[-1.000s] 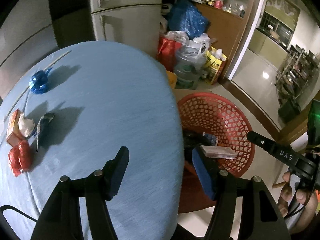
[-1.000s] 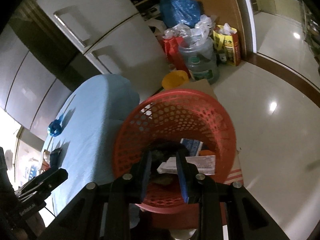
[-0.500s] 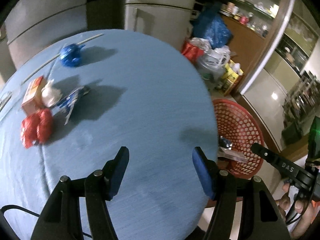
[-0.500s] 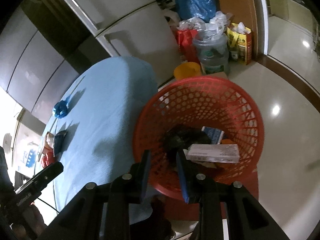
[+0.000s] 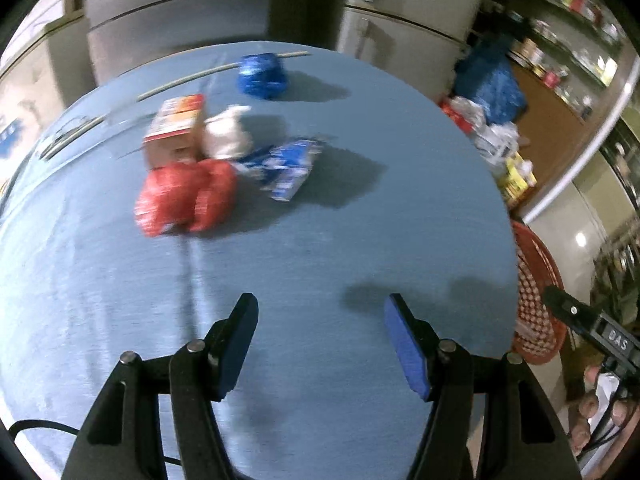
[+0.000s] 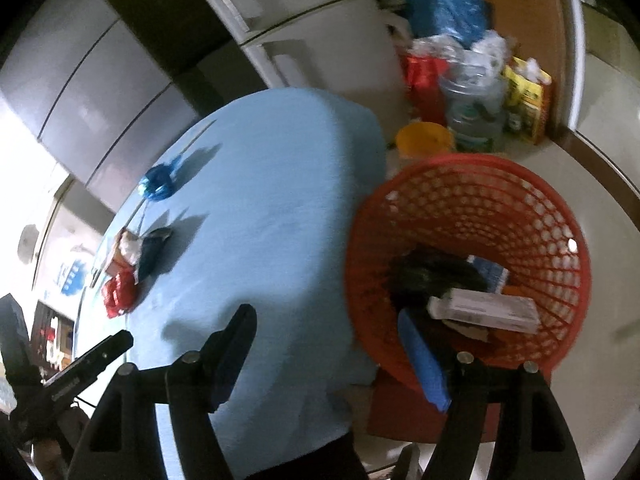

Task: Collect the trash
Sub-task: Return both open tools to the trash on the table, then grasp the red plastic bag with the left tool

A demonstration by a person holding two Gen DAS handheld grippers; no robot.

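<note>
My left gripper (image 5: 320, 340) is open and empty above the blue table (image 5: 360, 240). Ahead of it lie a red wrapper (image 5: 184, 196), an orange box (image 5: 172, 132), a white crumpled wad (image 5: 228, 136), a blue-white packet (image 5: 288, 168) and a blue crumpled ball (image 5: 262, 76). My right gripper (image 6: 324, 356) is open and empty over the gap between the table (image 6: 260, 200) and the red basket (image 6: 520, 208). The basket holds a white flat box (image 6: 484, 312), a black bag (image 6: 432, 276) and a blue packet (image 6: 488, 276). The same table trash shows small at left in the right wrist view (image 6: 120, 292).
The red basket's rim (image 5: 536, 292) stands off the table's right edge. Grey fridges (image 6: 320, 40) stand behind the table. Bags, a water jug (image 6: 476, 116) and a yellow bowl (image 6: 424, 138) crowd the floor beyond the basket. The right gripper's body (image 5: 588, 324) shows at far right.
My left gripper has swung left from the basket toward the trash on the table. My right gripper has opened wide, lifted and drawn back from the basket; trash lies there.
</note>
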